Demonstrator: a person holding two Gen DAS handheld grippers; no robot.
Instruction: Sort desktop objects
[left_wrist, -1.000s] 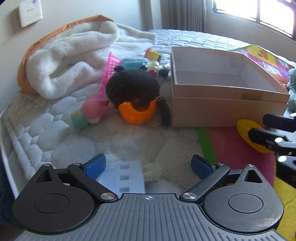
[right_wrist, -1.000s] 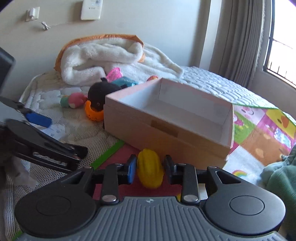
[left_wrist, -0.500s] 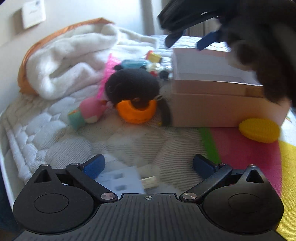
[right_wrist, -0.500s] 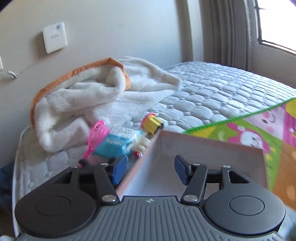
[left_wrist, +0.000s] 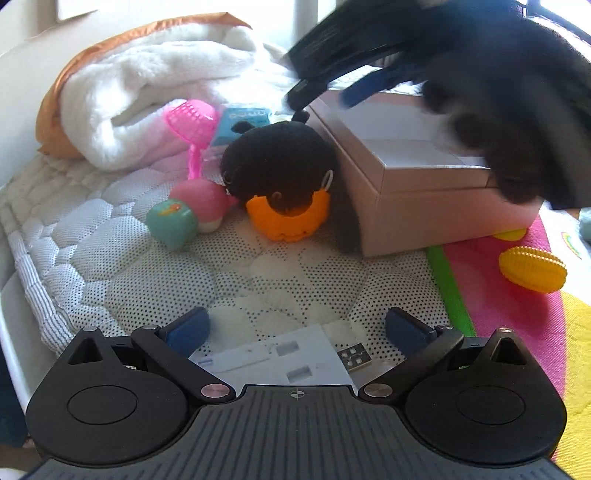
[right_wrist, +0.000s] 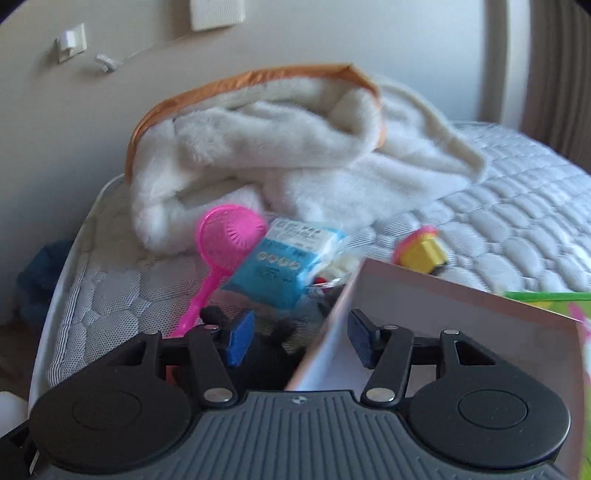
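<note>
A pinkish cardboard box (left_wrist: 424, 199) stands open on the bed. Beside it lie a black plush toy (left_wrist: 280, 166) on an orange piece (left_wrist: 288, 221), a pink-and-teal toy (left_wrist: 188, 218), a pink scoop (left_wrist: 190, 122) and a blue packet (right_wrist: 288, 266). A yellow ridged ball (left_wrist: 532, 269) lies on the pink mat, right of the box. My left gripper (left_wrist: 295, 328) is open and empty, low over a white card with a USB plug (left_wrist: 354, 358). My right gripper (right_wrist: 299, 336) is open and empty, hovering over the box's left rim (right_wrist: 332, 325) above the plush toy.
A white fleece blanket with an orange edge (right_wrist: 280, 147) is piled at the back left. A yellow-and-pink toy (right_wrist: 421, 251) lies behind the box. A colourful play mat (left_wrist: 517, 325) covers the bed's right side. The mattress edge (left_wrist: 22, 295) runs along the left.
My right gripper let go of the yellow ball, which now lies on the mat, and rose and swung left over the box toward the toys. My left gripper edged forward.
</note>
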